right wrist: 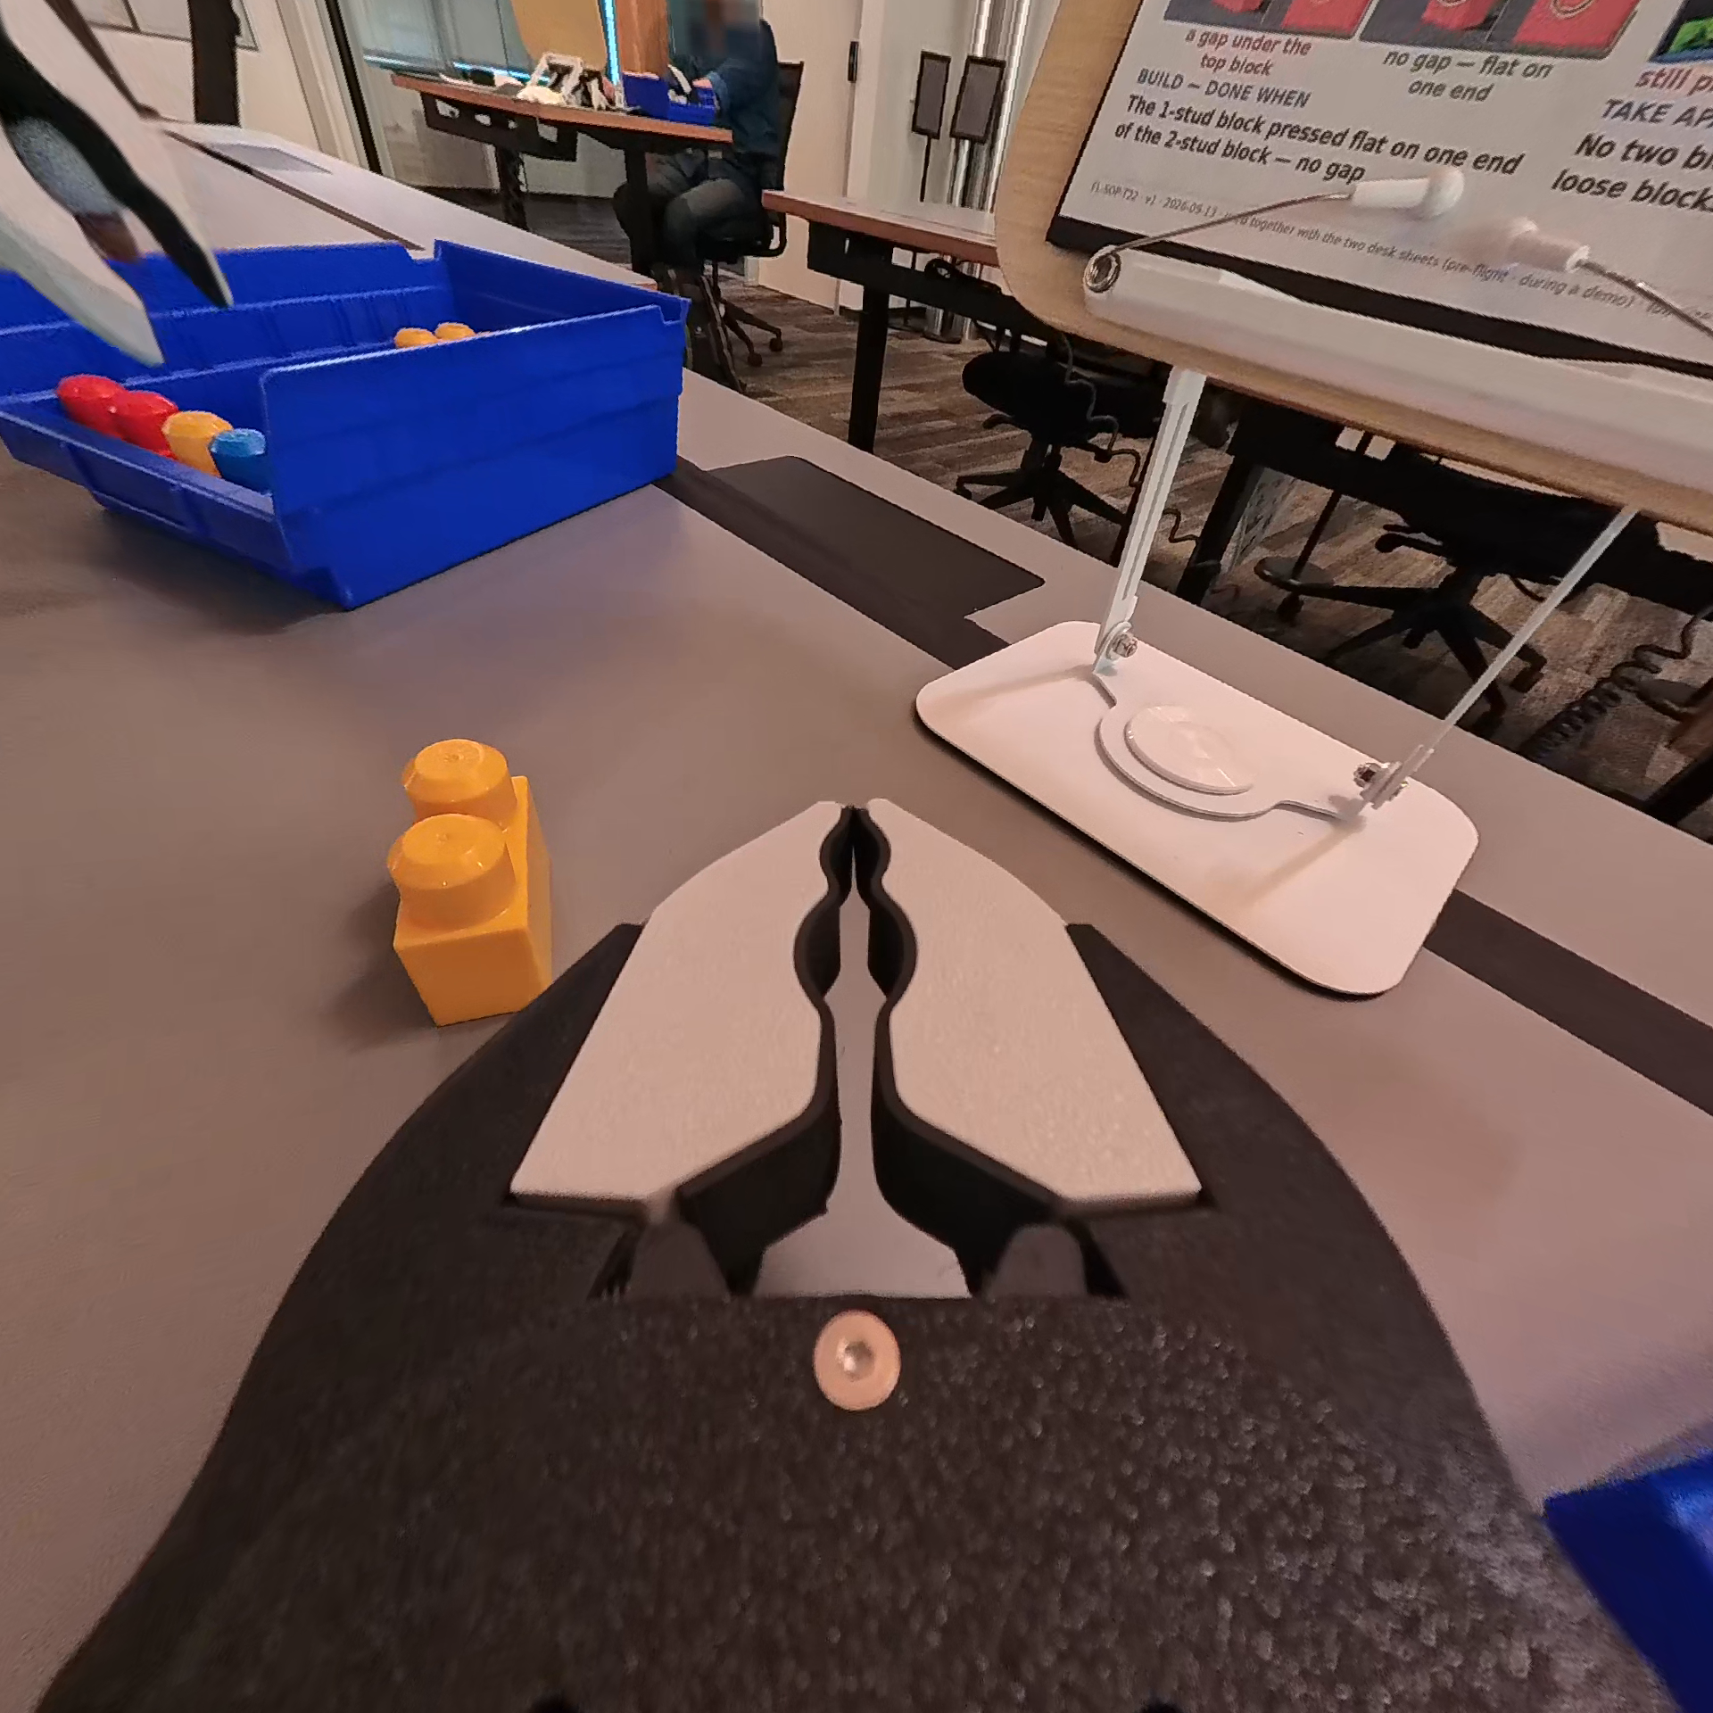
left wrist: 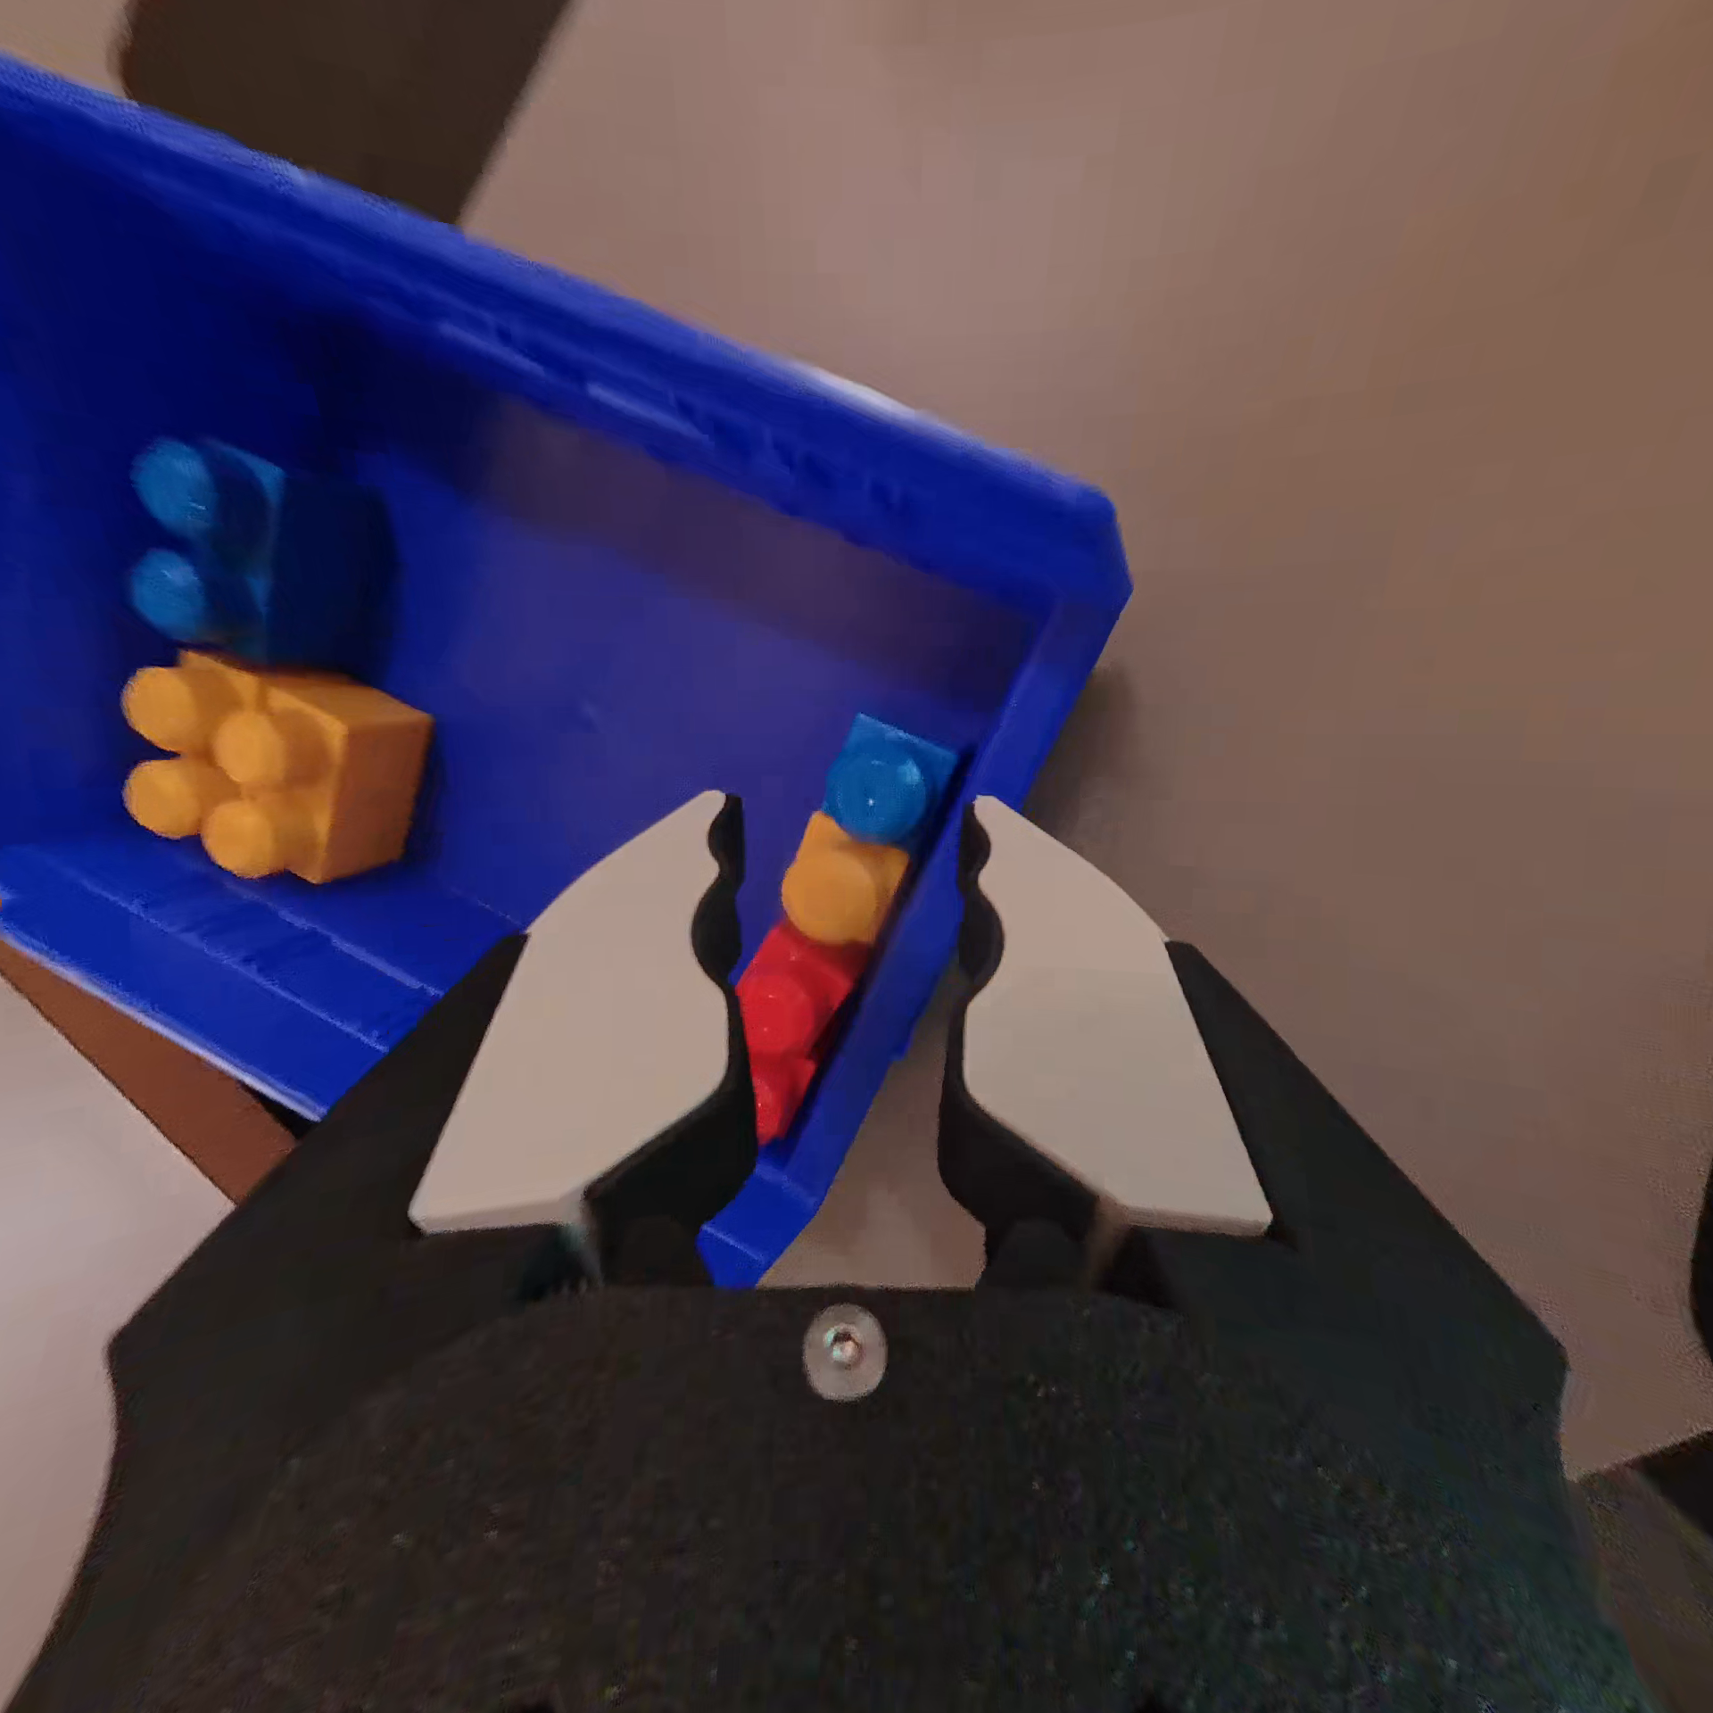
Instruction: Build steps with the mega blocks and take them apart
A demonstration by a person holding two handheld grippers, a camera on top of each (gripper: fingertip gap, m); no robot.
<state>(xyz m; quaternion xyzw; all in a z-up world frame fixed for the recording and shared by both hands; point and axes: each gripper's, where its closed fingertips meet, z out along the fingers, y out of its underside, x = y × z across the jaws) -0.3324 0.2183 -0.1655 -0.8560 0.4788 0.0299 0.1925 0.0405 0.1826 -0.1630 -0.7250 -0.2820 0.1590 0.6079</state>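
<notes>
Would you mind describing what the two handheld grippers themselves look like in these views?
Both match: the left gripper and right gripper each have a rough black textured body with one silver screw at the centre, and two pale grey fingers lined with wavy black pads. No cables, markings or sleeves show.

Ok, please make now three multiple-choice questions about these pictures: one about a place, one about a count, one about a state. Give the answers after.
1. Where does the orange block near the right tongs stand?
A on the table
B between those tongs
C on another block

2. How many studs has it?
A one
B two
C four

3. The left tongs are:
A open
B shut and empty
C shut on a green block

Answers: A, it rests on the grey top beside the tongs; B, two round studs show on it; A, a wide gap shows between them.
</notes>
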